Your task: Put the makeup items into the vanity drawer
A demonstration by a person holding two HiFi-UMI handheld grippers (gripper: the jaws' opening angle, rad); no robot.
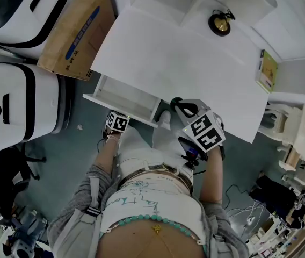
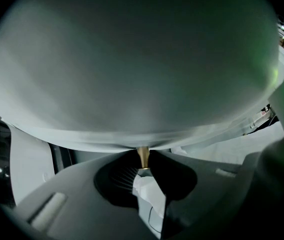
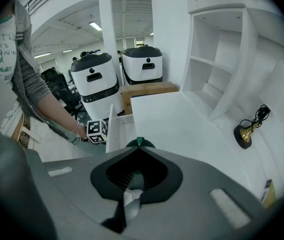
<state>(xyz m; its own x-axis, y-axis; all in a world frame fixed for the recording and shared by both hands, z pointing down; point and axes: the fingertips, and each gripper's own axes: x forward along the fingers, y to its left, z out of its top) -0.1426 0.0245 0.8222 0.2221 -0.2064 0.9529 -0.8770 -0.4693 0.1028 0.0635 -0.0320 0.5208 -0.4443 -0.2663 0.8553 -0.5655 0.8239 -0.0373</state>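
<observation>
The white vanity (image 1: 179, 63) has its drawer (image 1: 121, 107) pulled out at the front left; its inside is hard to see. My left gripper (image 1: 119, 117) is at the drawer front. In the left gripper view the white drawer front (image 2: 132, 59) fills the picture, and the left gripper (image 2: 142, 165) is shut on the drawer's small gold knob (image 2: 142, 156). My right gripper (image 1: 175, 104) hovers over the vanity's front edge, right of the drawer, shut with a small dark green item (image 3: 139, 144) showing at its tips. The drawer (image 3: 113, 129) lies just beyond that item.
A gold and black stand (image 1: 220, 23) sits at the back of the vanity top, and a yellow-green box (image 1: 268, 70) at its right edge. A cardboard box (image 1: 77, 34) and white machines (image 1: 18, 98) stand on the floor to the left. Open shelves (image 3: 222, 59) rise behind.
</observation>
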